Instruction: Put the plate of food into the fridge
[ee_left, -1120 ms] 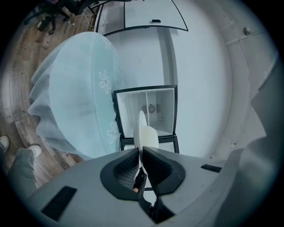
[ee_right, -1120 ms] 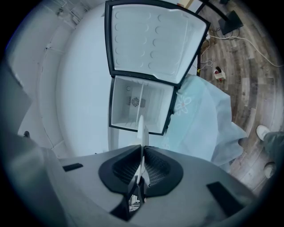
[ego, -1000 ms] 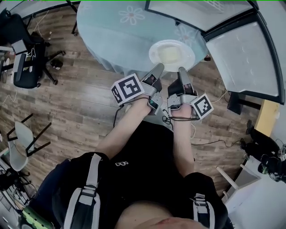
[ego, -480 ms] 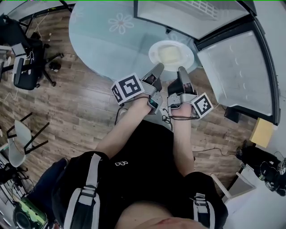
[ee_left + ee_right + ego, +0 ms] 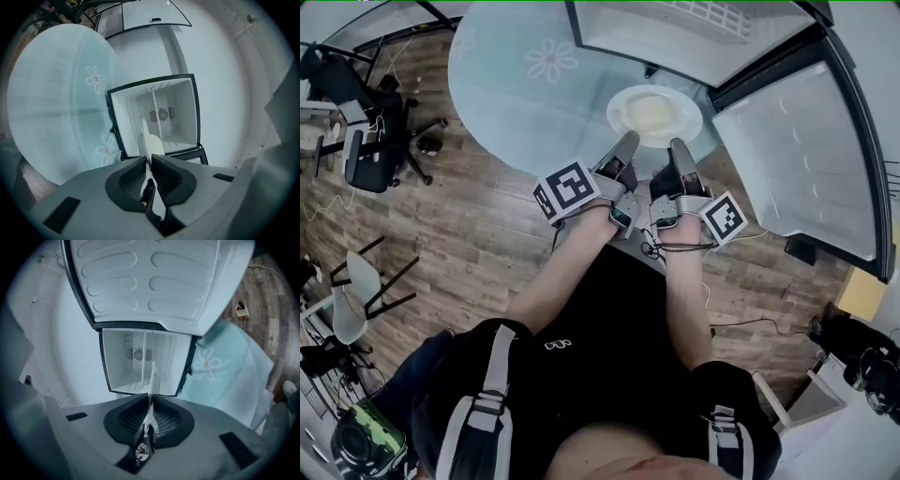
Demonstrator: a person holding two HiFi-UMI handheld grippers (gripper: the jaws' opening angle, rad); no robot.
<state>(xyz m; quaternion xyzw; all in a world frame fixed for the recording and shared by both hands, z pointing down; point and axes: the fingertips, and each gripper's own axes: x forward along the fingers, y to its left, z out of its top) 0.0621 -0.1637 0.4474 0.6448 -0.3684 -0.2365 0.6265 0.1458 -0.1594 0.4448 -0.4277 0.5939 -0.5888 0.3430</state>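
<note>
White round plate [image 5: 654, 115] with pale yellow food on it hangs between both tools, over the near edge of the round table [image 5: 516, 94] with the light blue flowered cloth. It seems lifted off the cloth, though I cannot be sure. The left tool [image 5: 630, 141] pinches the near rim, its jaws pressed on the thin edge. The right tool [image 5: 678, 146] also has the rim between its jaws. These jaws have just been opening a little, yet the pads look to touch the rim.

Ahead of both tools stands the small white fridge [image 5: 183, 101] with a dark frame. Its moulded white door [image 5: 150, 282] is swung open, and one thin shelf [image 5: 154, 112] is inside.

I judge this as the carrying step: the plate is gripped but not yet inside. The next move calls for bringing it forward across the table and through the opening. Both tools must travel together so the plate stays level and passes the frame and the shelf. The right grip perhaps needs to be firmer first.
</note>
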